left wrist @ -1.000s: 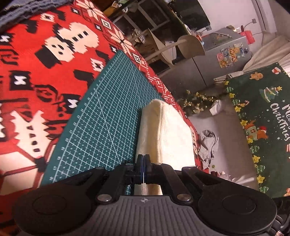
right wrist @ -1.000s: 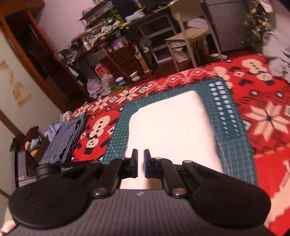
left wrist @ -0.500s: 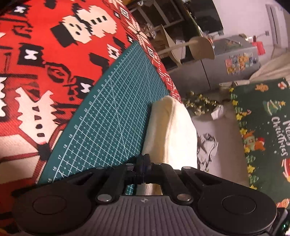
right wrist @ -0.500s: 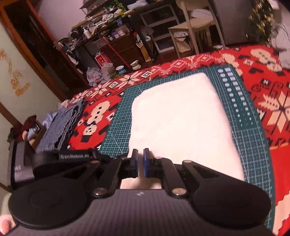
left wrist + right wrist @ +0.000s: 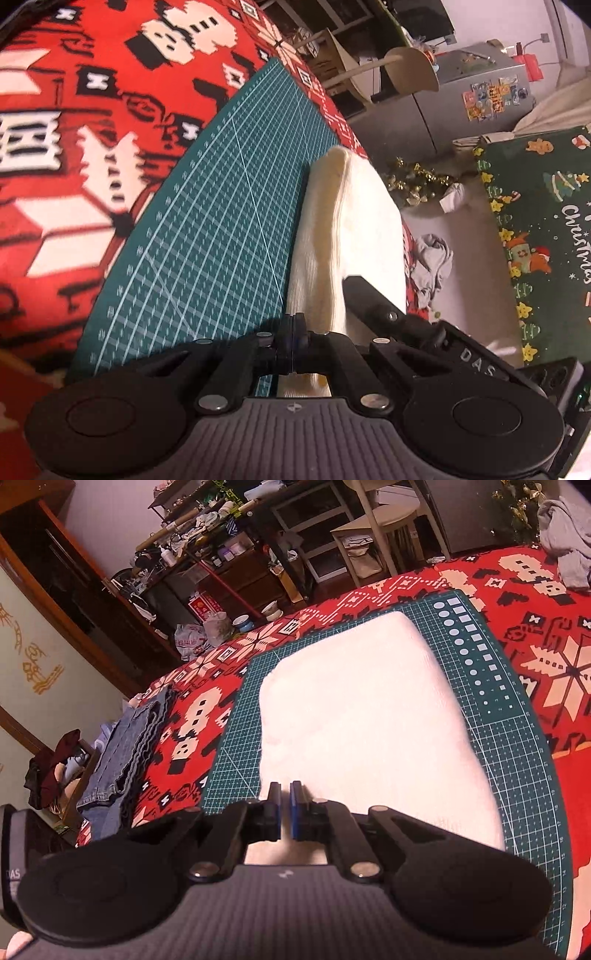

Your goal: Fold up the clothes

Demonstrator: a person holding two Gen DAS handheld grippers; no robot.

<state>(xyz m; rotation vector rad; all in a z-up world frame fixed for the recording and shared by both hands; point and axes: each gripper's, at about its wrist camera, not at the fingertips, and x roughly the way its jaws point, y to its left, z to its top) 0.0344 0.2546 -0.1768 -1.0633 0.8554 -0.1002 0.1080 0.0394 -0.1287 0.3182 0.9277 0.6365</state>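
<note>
A cream folded cloth (image 5: 362, 709) lies flat on the green cutting mat (image 5: 517, 757). My right gripper (image 5: 283, 801) sits at its near edge, its blue pads closed to a narrow slit with pale fabric showing in it. In the left wrist view the same cloth (image 5: 362, 229) runs along the right side of the mat (image 5: 221, 221). My left gripper (image 5: 293, 325) is shut, pads pressed together, at the cloth's near left corner. Whether fabric is pinched there is hidden. The other gripper's black frame (image 5: 424, 332) rests over the cloth's near end.
A red patterned tablecloth (image 5: 74, 110) covers the table. Folded jeans (image 5: 125, 746) are stacked at its left edge, and a grey garment (image 5: 561, 554) lies at the far right. Past the table stand a chair (image 5: 380, 520), cluttered shelves and a green Christmas cloth (image 5: 546, 229).
Both cameras have tipped and moved in over the cloth, which looms larger. The right gripper's frame has come into the left wrist view. Neither gripper's jaw state has changed.
</note>
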